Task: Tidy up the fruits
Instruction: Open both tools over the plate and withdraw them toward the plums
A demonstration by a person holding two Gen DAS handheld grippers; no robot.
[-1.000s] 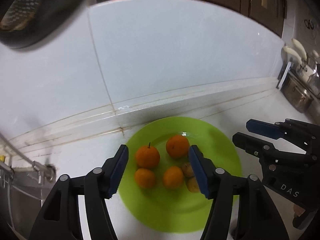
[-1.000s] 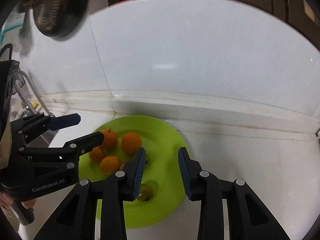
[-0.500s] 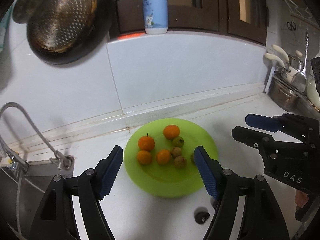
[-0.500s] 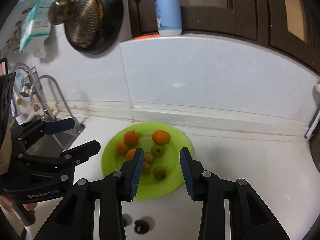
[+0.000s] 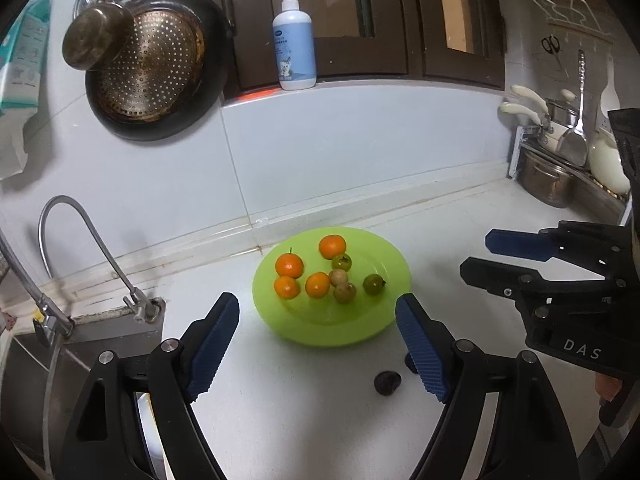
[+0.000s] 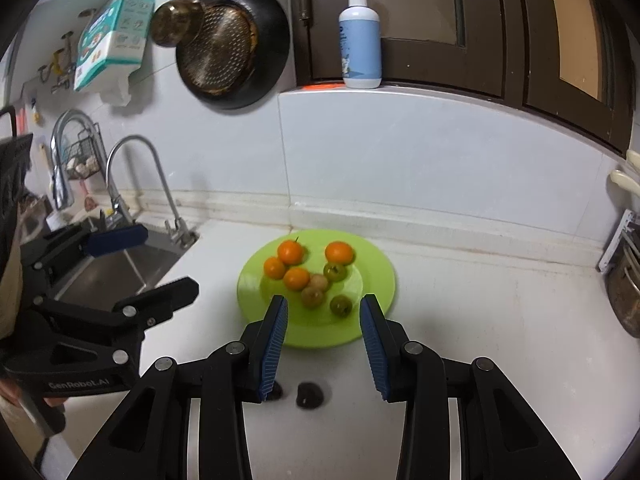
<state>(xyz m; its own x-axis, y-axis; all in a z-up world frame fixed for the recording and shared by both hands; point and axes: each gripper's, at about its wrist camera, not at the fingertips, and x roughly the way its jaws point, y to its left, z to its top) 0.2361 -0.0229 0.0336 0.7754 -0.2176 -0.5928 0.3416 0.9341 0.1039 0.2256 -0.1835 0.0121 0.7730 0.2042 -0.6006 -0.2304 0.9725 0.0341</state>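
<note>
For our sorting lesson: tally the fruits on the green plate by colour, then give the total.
Orange fruits: 4
Greenish fruits: 2
Brownish fruits: 2
Total on the green plate: 8

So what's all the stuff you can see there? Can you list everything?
plate: one, bright green, on the white counter near the wall
oranges: four, orange, left part of the plate
small fruits: four, greenish-brown, right of the oranges on the plate
dark lumps: two, blackish, on the counter in front of the plate; what they are I cannot tell
soap bottle: one, pale blue with white pump, on the window ledge
pan: one, black, with brassy strainers, hanging on the wall
tap: one, silver, by the sink on the left
steel pot: one, silver, far right
left tongs: blue pads, jaws opening, nothing between them
right tongs: blue pads, apart, empty
</note>
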